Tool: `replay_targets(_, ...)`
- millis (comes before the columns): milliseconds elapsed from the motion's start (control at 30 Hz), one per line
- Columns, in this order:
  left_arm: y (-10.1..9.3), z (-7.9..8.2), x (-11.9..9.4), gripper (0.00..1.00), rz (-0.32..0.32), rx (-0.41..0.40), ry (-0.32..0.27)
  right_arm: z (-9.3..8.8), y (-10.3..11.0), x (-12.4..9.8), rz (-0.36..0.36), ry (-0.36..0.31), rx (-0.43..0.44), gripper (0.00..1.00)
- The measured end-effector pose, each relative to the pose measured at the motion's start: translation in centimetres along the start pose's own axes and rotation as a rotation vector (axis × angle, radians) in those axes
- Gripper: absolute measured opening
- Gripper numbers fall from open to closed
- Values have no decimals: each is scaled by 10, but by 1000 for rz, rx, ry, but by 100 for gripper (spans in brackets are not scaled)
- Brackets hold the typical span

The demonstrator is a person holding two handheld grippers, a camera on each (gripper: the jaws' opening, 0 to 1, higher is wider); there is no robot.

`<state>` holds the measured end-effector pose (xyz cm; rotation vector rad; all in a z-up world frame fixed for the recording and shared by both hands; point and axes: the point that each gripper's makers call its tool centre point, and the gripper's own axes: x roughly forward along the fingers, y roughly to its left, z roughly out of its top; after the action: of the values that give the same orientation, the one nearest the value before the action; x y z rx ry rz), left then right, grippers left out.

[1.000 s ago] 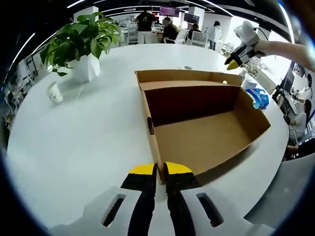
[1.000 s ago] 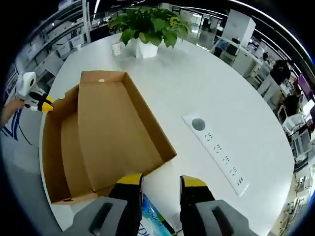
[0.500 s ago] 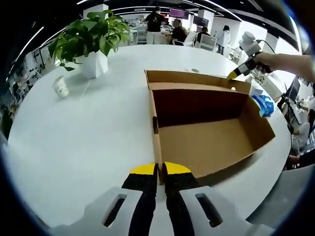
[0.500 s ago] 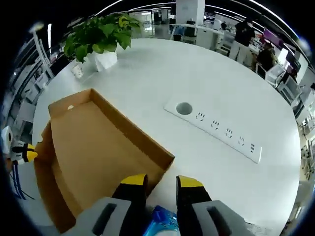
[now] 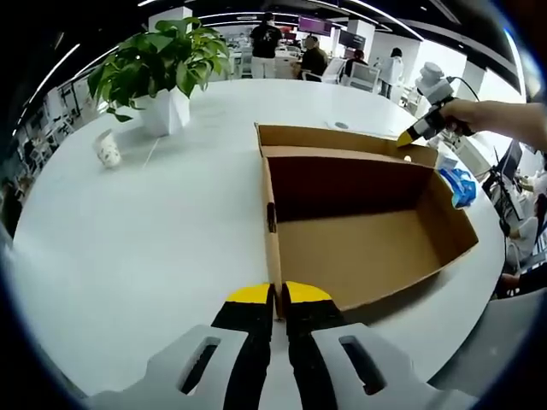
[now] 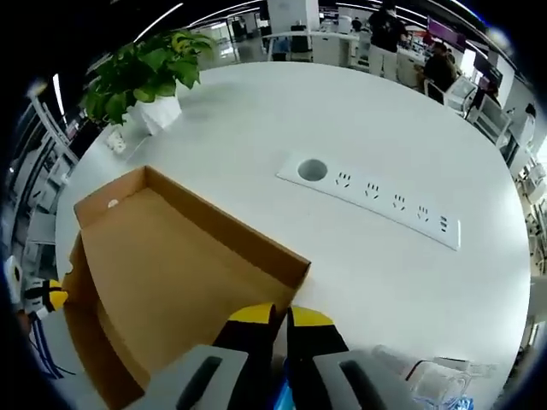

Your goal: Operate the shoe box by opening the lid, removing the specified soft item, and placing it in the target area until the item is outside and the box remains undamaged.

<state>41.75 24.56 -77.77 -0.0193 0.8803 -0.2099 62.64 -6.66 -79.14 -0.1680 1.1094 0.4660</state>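
Cardboard shoe box point(image 5: 359, 222) lies open on the white table point(image 5: 145, 248), its lid point(image 5: 342, 141) folded back and the inside bare.

Left gripper view: the left gripper point(image 5: 278, 299) has its jaws pinched narrow on the box's near wall edge, steadying it. Across the box, the right gripper point(image 5: 406, 137) is held at the far corner of the lid by a hand. A blue soft pack point(image 5: 461, 184) lies on the table just beside the box's outer side. A potted plant point(image 5: 158, 73) and a small cup point(image 5: 107, 149) stand well apart from the box.

Right gripper view: the right gripper point(image 6: 280, 320) shows jaws nearly closed, over the box's corner point(image 6: 291, 273); whether they grip the card edge cannot be told. A sliver of blue shows below the jaws. A power strip point(image 6: 376, 201) lies on the table nearby.

Progress, as judged: lid opened, item outside the box, box undamaged. Remaining is little beyond letting go.

Against the frame half a second earlier, the right jaws have narrowed from a clear gap, and the blue pack between them has mostly dropped from sight. The left grip is unchanged.
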Motion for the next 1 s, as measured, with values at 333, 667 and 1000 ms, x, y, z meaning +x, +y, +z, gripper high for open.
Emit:
replay_targets(333,0,0,0,2,0,-12,-5,15,0,-14,-8,-62,-3,0)
replay_targets(667,0,-1,0,2,-3,-32,-10,27,7,-36,-16,-144,0,0)
replay_targets(1000,0,0,0,2,-5,-54,-16,38,14,-54,-28,-229,-2,0)
